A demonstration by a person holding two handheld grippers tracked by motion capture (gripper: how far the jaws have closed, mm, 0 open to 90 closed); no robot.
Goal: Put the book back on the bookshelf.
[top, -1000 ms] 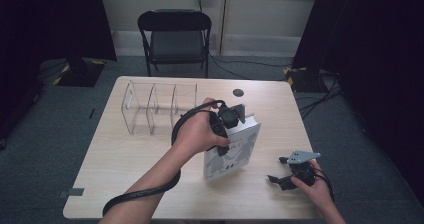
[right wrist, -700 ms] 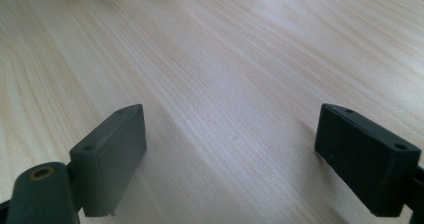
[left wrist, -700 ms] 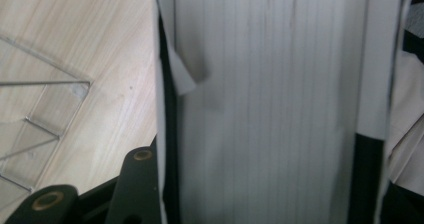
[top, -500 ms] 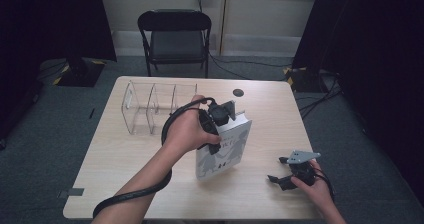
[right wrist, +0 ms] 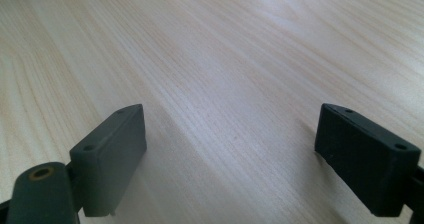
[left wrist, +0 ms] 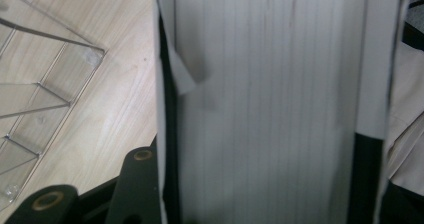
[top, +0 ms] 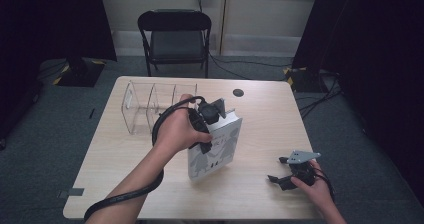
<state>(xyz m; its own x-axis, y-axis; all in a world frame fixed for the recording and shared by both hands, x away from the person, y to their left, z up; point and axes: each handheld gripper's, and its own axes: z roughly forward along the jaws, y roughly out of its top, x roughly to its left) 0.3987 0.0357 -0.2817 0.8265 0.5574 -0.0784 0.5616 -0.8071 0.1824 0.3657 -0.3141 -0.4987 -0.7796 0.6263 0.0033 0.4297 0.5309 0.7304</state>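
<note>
High view: thick white book with grey figures on its cover (top: pixel 216 151), stood on its lower edge near the middle of the pale wooden desk (top: pixel 260 114), tilted, top edge leaning toward the far side. Left gripper (top: pixel 209 115) clamped over the book's top edge, fingers closed on it, a hand (top: pixel 176 131) wrapped round the gripper body, black cable looping back along the forearm. Just to the left of the book, clear acrylic divider rack with upright partitions (top: pixel 150 106), close beside but not touching as far as can be told. Small dark round disc (top: pixel 238 92) farther back on the desk, well apart from the book. Right gripper (top: pixel 285 180) resting low near the front right corner, well apart from the book, held in the other hand.

Left gripper view: white page edges of the book (left wrist: pixel 270 104) pressed between the black fingers (left wrist: pixel 142 184), rack corner (left wrist: pixel 50 84) off to the side.

Right gripper view: fingers (right wrist: pixel 107 159) spread wide, nothing but bare desk (right wrist: pixel 225 59) between them.
</note>
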